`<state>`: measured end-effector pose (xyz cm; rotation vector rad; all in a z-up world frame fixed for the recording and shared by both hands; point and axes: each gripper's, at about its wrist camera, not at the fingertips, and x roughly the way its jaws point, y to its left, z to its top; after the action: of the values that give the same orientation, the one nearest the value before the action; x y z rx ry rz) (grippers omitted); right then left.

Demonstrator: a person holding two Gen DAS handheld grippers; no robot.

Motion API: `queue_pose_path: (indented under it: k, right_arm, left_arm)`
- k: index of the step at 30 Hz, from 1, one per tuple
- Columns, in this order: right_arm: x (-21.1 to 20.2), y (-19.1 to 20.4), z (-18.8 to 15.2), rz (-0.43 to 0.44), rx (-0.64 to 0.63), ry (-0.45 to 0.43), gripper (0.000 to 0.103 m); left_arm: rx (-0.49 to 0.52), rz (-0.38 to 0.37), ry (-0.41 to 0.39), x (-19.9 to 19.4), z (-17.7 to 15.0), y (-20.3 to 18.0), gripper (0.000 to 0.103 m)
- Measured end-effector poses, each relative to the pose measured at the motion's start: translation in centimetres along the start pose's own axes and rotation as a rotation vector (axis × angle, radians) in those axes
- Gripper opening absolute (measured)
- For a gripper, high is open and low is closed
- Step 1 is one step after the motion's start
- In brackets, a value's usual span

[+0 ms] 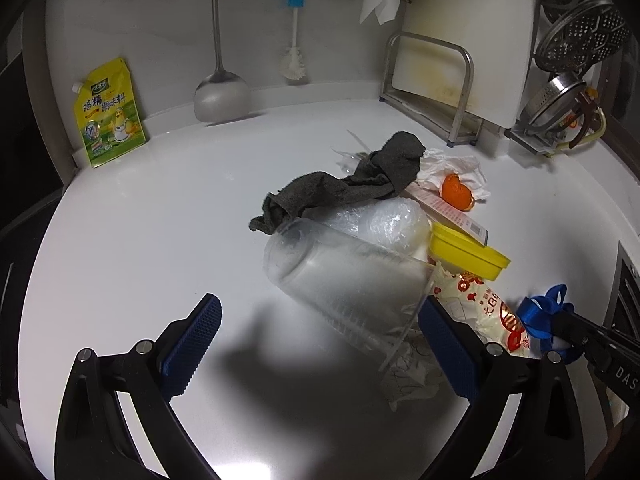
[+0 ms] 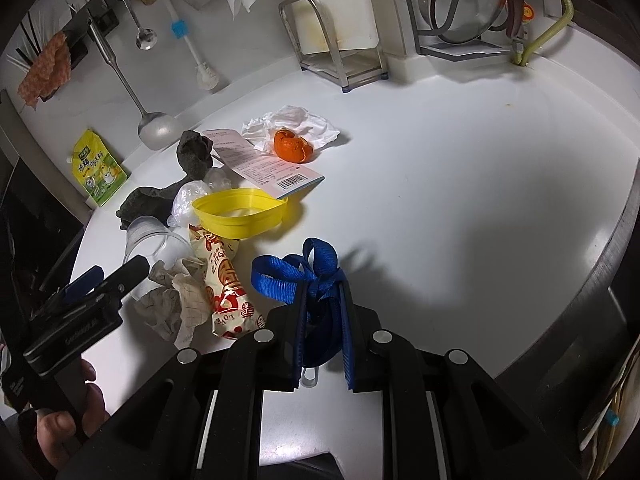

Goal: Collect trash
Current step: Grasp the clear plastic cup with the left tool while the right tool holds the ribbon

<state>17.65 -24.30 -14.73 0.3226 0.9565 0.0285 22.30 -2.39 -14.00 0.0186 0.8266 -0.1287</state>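
Observation:
My right gripper (image 2: 324,292) is shut on a blue strap (image 2: 280,284), whose loops stick out past the pads just above the white counter (image 2: 460,200). Left of it lies a trash pile: a red-printed snack wrapper (image 2: 224,288), crumpled checked paper (image 2: 180,300), a yellow tub (image 2: 240,216), a pink leaflet (image 2: 260,164), orange peel (image 2: 290,144) on a tissue (image 2: 296,120), and a grey cloth (image 2: 192,152). My left gripper (image 1: 320,308) stands open, its pads either side of the mouth end of a clear plastic cup (image 1: 340,280) lying on its side, not touching it.
A yellow seasoning pouch (image 1: 110,116) and a ladle (image 1: 220,96) lean on the back wall. A cutting board in a metal rack (image 1: 460,52) and colanders (image 1: 560,96) stand at the back right. The counter's dark edge (image 2: 616,240) curves along the right.

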Motion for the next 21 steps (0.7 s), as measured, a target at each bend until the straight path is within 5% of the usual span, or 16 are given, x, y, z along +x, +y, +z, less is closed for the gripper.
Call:
queue_pose_path:
  k: [19, 21]
  right_arm:
    - [-0.6, 0.5, -0.3, 0.013, 0.024, -0.011, 0.015]
    - [-0.6, 0.5, -0.5, 0.011, 0.025, -0.01, 0.015]
  left_arm:
    - [0.042, 0.17, -0.072, 0.9, 0.3, 0.7, 0.096]
    - [0.054, 0.174, -0.082, 1.1, 0.4, 0.5, 0.086]
